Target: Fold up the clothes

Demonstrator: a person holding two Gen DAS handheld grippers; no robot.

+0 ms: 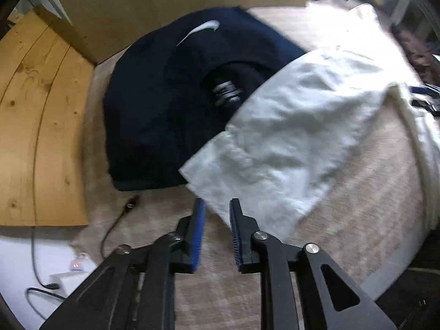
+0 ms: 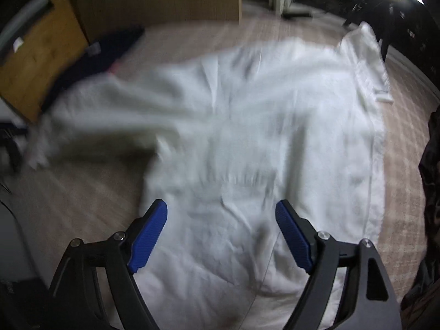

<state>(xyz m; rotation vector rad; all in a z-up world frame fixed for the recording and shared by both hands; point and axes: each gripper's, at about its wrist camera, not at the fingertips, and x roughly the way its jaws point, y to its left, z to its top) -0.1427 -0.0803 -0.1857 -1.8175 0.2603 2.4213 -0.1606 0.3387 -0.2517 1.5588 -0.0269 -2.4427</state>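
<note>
navy top [image 1: 154, 104] sits folded already; white shirt [image 2: 247, 126] sprawls unfolded on the carpet [image 2: 82, 206]. left gripper [image 1: 217, 206] parted, empty; right gripper [image 2: 221, 209] wide, holding nothing.

A white garment [image 2: 247, 137] is lying spread and wrinkled on the beige carpet, one corner overlapping a folded navy garment [image 1: 165, 96].

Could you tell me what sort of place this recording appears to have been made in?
Probably a room in a home, with the folding done on the floor: a beige carpet carries the white garment and a navy garment, beside a cardboard box and a wooden board.
</note>
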